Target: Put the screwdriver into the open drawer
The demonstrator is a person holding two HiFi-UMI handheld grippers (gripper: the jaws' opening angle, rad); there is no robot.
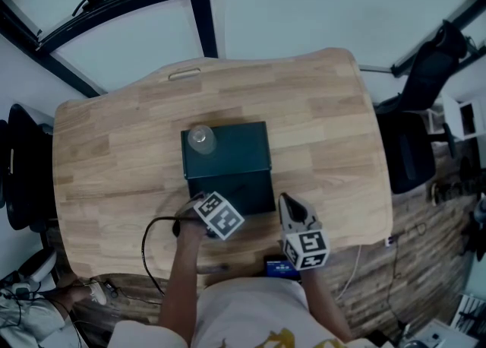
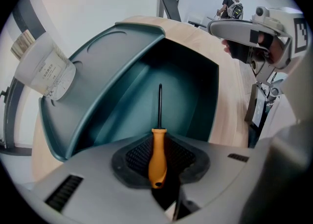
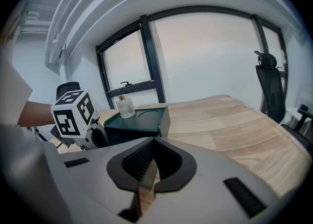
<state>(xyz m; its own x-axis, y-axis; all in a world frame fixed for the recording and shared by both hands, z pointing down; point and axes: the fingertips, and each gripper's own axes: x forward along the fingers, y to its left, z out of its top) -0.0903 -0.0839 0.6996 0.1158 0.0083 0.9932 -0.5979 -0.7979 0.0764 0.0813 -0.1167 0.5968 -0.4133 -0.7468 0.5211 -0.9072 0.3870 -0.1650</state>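
L gripper point(image 2: 157, 168) jaws clamped screwdriver point(image 2: 158, 155) handle, shaft pointing into open drawer point(image 2: 117, 108) ahead; R gripper point(image 3: 146, 175) jaws closed, empty.

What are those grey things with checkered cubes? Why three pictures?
Those are tongs that a person holds, one in each hand; no robot here. One picture comes from a camera on the person's head, looking down at the light wooden table. The other two come from cameras riding on each pair of tongs. On the table stands a dark green box with its drawer open, and a small clear glass bottle sits on top. The left tongs pinch an orange-handled screwdriver, aimed into the drawer. The right tongs are shut and empty.
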